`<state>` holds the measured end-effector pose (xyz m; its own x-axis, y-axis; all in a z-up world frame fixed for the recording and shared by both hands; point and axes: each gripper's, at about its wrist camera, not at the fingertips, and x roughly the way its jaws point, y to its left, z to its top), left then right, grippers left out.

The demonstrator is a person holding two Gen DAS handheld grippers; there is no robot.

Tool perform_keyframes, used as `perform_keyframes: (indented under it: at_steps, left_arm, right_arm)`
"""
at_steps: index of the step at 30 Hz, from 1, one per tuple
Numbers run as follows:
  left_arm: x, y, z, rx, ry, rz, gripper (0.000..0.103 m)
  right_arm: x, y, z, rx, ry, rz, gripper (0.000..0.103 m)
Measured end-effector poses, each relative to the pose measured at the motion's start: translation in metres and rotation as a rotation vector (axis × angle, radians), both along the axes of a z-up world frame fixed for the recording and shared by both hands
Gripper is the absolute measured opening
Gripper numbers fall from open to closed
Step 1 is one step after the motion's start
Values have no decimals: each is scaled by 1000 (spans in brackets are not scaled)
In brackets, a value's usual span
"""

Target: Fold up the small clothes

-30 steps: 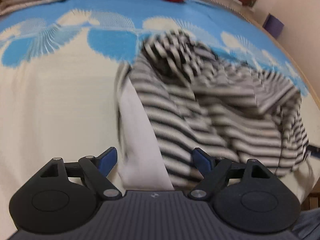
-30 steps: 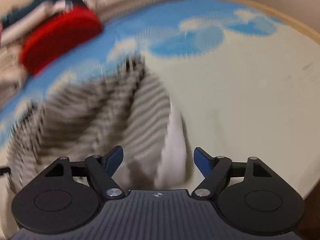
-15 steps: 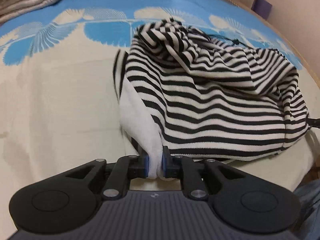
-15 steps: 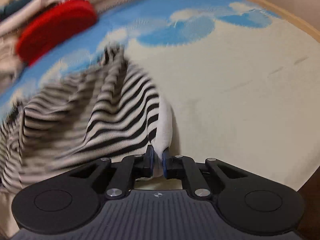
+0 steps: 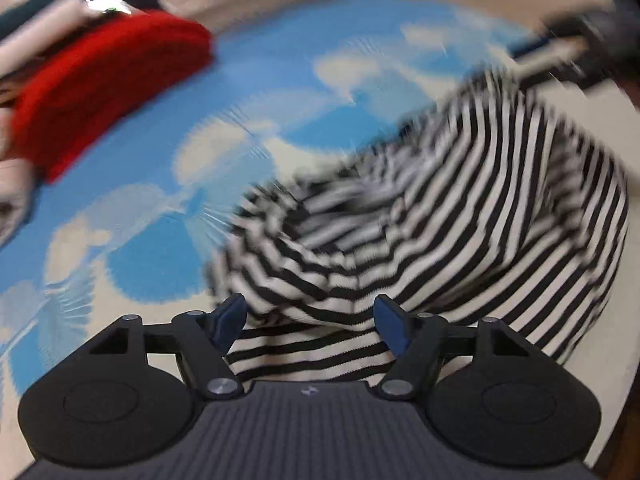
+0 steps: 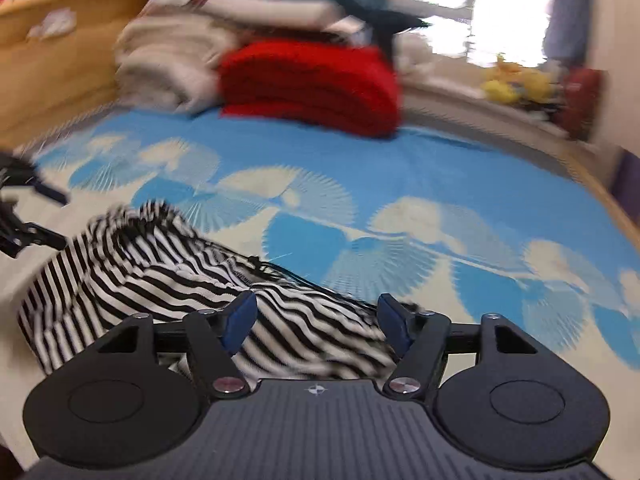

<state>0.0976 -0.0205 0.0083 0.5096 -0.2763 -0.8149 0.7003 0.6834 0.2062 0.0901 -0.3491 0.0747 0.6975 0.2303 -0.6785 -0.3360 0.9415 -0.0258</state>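
Note:
A black-and-white striped garment [image 5: 460,220] lies bunched on the blue-and-cream bedspread [image 5: 304,92]. My left gripper [image 5: 310,316] hovers over its near edge. Its jaws are opening, and striped cloth lies below the gap, clear of the blue pads [image 5: 230,316]. The right wrist view shows the same garment [image 6: 168,264] stretching left from my right gripper [image 6: 316,316]. Those jaws are opening too, with cloth under the gap and no pad pressing it. A dark blurred gripper shape [image 5: 572,40] shows at the garment's far end, and another [image 6: 24,208] at the left edge of the right wrist view.
A folded red blanket [image 6: 312,84] and a pile of beige and white bedding [image 6: 168,60] sit at the head of the bed, by a wooden headboard [image 6: 52,60]. Plush toys [image 6: 512,84] line the window sill. Open bedspread [image 6: 440,184] spreads right of the garment.
Half a second ago both grippers were shut on the garment's white edge. Now both have let go and stand open, and both views have rolled and pulled back over the bunched cloth.

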Motion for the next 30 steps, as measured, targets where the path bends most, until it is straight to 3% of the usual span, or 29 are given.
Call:
perform_keyframes:
  at_steps: [3,6,7,8,9,10,13,16,19,21,22,23,24,27,28,29,30]
  left_arm:
    - [21,-9,-25,10,46,-51,75]
    - [35,-12,-27,-87,31,-18,74]
    - [37,-10,-26,-129,26,-13,58]
    - [38,-9,-26,-155,34,-19,22]
    - [40,-9,-27,-162,52,-27,11]
    - [39,-8,-25,-164,52,-33,11]
    - [34,-7,-6,-193,-7,-49,10]
    - [49,-5,18,-278,-60,16,10]
    - [80,-13,14,-288,-20,102,10]
    - [95,-19,-1,-253,7,144,10]
    - [99,-21,-7,-242,19,155,10]
    - [100,-20,-11,-235,25,162,10]
    - [101,-21,-15,-234,26,161,10]
    - [104,-19,-22,-233,26,162,11]
    - [101,-17,-22,-234,31,169,11]
    - [101,-15,-22,-235,35,176,11]
    - [101,-13,-21,-236,35,179,11]
  right_arm:
    - [25,7,-29,-27,84,51,69]
    - [34,13,-52,-34,88,73,67]
    - [35,14,-59,-22,80,81,58]
    - [37,16,-64,-20,69,81,33]
    - [36,15,-66,-14,57,87,18]
    - [32,14,-64,8,54,100,0]
    - [21,8,-43,75,-18,121,0]
    - [21,-3,-14,118,-116,63,0]
    - [39,-11,-9,120,-127,-19,0]
    - [55,-16,-22,168,-3,-4,13]
    - [59,-16,-31,180,71,22,42]
    - [59,-13,-40,164,113,44,63]
    - [53,-9,-48,124,121,73,66]
    - [34,9,-71,-56,102,176,64]
    - [31,10,-75,-80,102,186,53]
    - [29,10,-77,-83,110,192,24]
    - [28,10,-76,-85,111,185,17]
